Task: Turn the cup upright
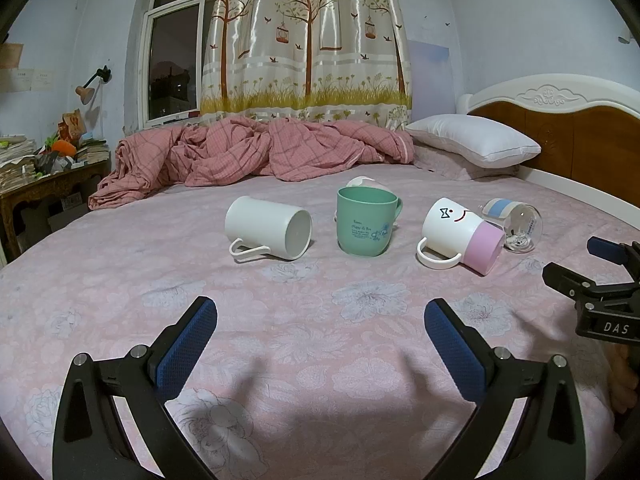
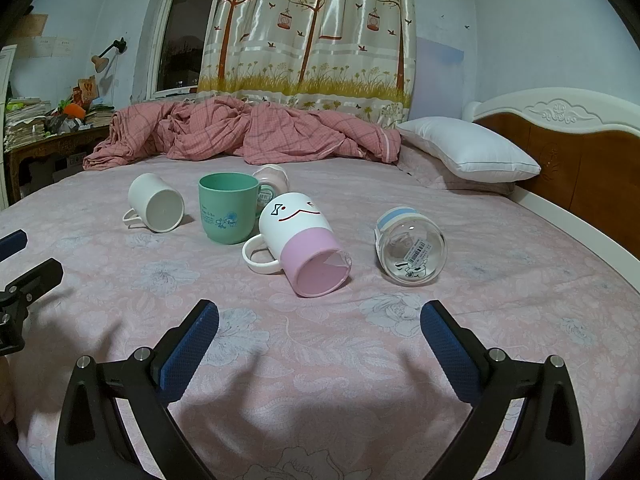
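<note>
The left claw (image 1: 320,344) is showing black curved arms, silver round screws and blue textured pads (image 1: 188,346). The right claw (image 2: 319,346) is looking identical; white "DAS" lettering is showing on its black body, with bare skin just below that lettering.

Five cups on the pink floral bedsheet (image 2: 320,360)

Four lie tipped: one plain white handled mug (image 2: 157,204) at 10 o'clock, one white-and-pink face mug (image 2: 304,240), one clear glass cup (image 2: 412,250) at 3 o'clock, one pale pink cup (image 2: 272,178); one green plastic mug (image 2: 228,208) stands upright

Glossy white mug (image 1: 268,227), clear glass cup (image 2: 412,248), probably plastic green cup (image 2: 228,208), floral cloth bedsheet (image 1: 320,340)
</note>
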Available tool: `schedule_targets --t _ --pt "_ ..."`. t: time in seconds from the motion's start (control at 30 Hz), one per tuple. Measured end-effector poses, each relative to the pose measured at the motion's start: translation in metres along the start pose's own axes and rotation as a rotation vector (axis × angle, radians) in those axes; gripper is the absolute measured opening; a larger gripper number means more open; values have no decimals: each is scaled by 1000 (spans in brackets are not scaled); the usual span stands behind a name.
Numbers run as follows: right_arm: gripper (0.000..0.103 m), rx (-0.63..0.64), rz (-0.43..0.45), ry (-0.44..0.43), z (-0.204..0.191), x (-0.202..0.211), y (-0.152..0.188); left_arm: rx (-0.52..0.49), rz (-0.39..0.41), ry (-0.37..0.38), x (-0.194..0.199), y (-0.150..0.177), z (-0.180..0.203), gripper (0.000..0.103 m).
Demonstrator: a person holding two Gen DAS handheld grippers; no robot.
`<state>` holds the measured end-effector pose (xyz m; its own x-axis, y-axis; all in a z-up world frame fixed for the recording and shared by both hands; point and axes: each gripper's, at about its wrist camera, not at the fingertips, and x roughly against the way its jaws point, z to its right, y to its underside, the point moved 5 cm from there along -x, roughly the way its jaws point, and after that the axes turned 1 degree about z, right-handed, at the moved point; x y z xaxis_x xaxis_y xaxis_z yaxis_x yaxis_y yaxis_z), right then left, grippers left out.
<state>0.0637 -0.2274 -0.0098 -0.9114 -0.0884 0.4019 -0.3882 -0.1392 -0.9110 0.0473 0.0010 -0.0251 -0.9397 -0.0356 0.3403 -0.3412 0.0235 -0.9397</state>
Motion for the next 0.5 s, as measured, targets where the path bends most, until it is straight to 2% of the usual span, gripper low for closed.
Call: schedule_targets --t 0.5 --pt "102 1 -1 0 -1 0 -1 1 0 1 0 0 -1 103"
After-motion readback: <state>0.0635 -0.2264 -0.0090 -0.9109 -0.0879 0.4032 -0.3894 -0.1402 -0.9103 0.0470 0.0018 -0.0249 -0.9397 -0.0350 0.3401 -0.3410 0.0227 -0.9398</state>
